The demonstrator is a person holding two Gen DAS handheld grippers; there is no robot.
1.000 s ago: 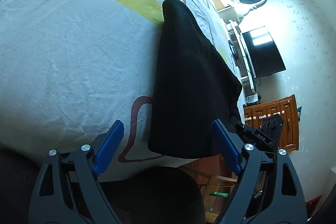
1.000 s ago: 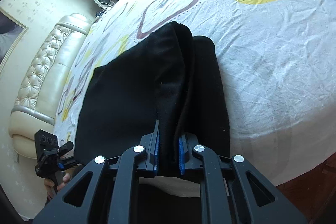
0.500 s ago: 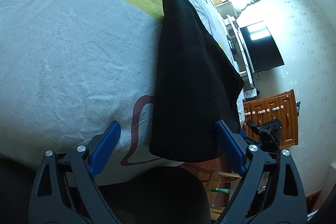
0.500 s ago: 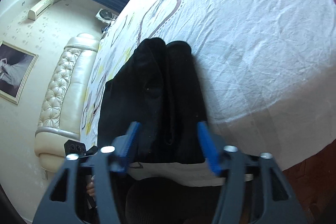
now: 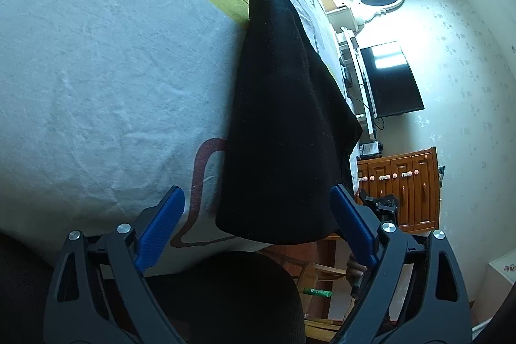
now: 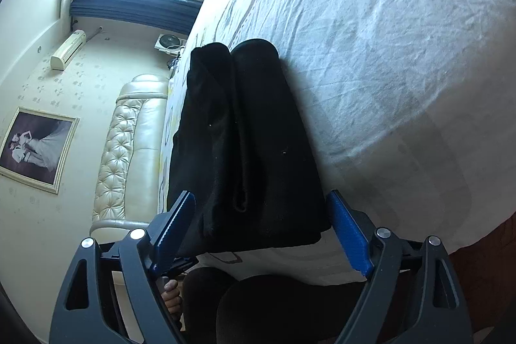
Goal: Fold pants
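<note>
My left gripper (image 5: pixel 258 229) has its blue fingers spread wide with nothing between them. The pants (image 5: pixel 283 124) are a black folded bundle lying on the bed (image 5: pixel 96 70), dead ahead of it, with the near edge sitting just past the fingertips at the bed's front edge. The long axis runs straight away from me, in line with the fingers. My right gripper (image 6: pixel 261 228) is the same deal: jaws apart, empty, looking down the same bundle (image 6: pixel 245 134), where you can see two rolled-looking layers side by side with a crease between them. Both grippers seem about equally close to the near end, left one toward the left edge and right one toward the right, so I'd guess either could grab it.

The bed has a white wrinkly sheet with yellow blotches and brown outlined shapes. Room stuff: a tufted cream headboard (image 6: pixel 129 144) and a framed photo (image 6: pixel 35 147) on one side, TV (image 5: pixel 390 79) and a wooden cabinet (image 5: pixel 403 186) on the other, window with dark curtains beyond.
</note>
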